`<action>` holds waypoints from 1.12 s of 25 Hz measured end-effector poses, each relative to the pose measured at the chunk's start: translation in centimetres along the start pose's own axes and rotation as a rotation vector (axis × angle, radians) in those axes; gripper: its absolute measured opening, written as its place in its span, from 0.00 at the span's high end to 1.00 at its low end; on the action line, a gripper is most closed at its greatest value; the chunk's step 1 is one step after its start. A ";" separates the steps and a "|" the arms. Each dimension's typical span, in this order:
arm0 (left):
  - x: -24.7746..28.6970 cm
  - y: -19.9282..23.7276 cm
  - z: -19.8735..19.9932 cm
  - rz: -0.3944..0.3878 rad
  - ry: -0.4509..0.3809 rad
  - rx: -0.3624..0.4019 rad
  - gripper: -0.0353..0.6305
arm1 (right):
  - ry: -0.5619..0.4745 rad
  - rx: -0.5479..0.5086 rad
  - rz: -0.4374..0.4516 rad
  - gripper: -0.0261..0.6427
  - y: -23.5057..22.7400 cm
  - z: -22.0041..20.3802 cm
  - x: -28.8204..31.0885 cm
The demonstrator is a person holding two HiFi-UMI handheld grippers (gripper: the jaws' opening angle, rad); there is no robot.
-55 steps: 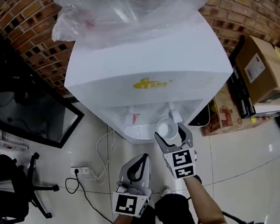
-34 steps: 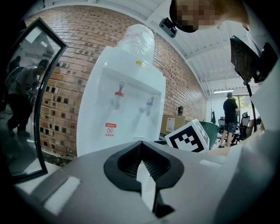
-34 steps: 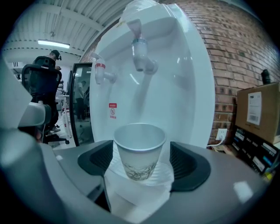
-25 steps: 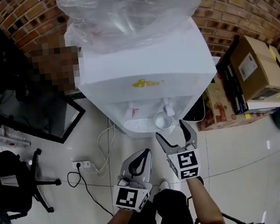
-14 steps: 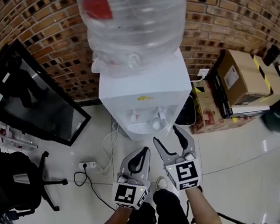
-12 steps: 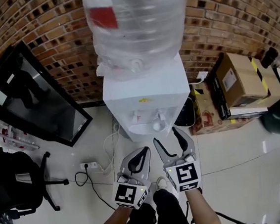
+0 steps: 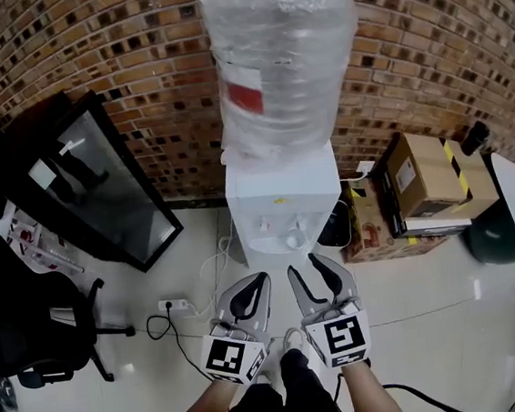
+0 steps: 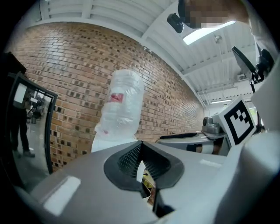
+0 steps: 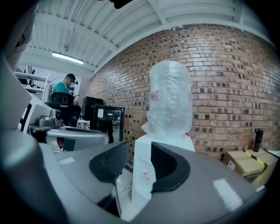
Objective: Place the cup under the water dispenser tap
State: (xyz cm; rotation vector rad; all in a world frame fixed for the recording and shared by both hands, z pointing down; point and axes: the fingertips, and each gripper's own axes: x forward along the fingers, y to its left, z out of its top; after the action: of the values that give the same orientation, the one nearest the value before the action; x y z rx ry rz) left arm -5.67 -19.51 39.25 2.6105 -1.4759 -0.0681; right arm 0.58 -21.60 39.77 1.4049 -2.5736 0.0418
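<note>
Bare white floor [image 7: 273, 265] lies open straight in front of the water dispenser [image 7: 282, 193], up to its tap recess. There the cup [image 7: 295, 239] takes up the room under one tap. The big bottle [image 7: 279, 61] closes off the top. To the left, white cables [image 7: 211, 267] and a power strip [image 7: 170, 305] lie across the floor. Beyond them a black-framed glass panel [image 7: 100, 185] leans on the brick wall [image 7: 86, 54], and an office chair [image 7: 32, 325] stands farther out. To the right, cardboard boxes [image 7: 424, 183] crowd the dispenser's side, with a green bin [image 7: 497, 221] past them. The floor in front of the boxes is free.
</note>
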 end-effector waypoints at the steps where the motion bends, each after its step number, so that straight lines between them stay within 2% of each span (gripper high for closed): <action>1: -0.6 -0.3 0.6 -0.008 -0.009 0.003 0.96 | -0.002 -0.003 -0.005 0.72 0.5 0.6 -0.8; 9: -5.9 -2.2 5.5 -0.040 -0.066 0.014 0.96 | -0.038 -0.036 -0.033 0.80 5.2 4.8 -5.6; 12: -8.3 -3.3 6.3 -0.053 -0.075 0.017 0.96 | -0.016 -0.042 -0.042 0.82 6.9 5.8 -7.9; 19: -12.6 -5.4 7.8 -0.081 -0.081 0.003 0.96 | -0.071 -0.042 -0.070 0.94 10.0 7.6 -11.9; 28: -15.1 -8.9 8.7 -0.104 -0.097 0.033 0.96 | -0.107 -0.017 -0.083 0.95 11.4 8.3 -16.0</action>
State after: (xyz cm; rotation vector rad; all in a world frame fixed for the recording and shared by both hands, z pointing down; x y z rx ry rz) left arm -6.88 -2.92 28.93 2.7447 -1.3809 -0.1856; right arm -1.97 -3.17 29.41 1.5454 -2.5900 -0.0702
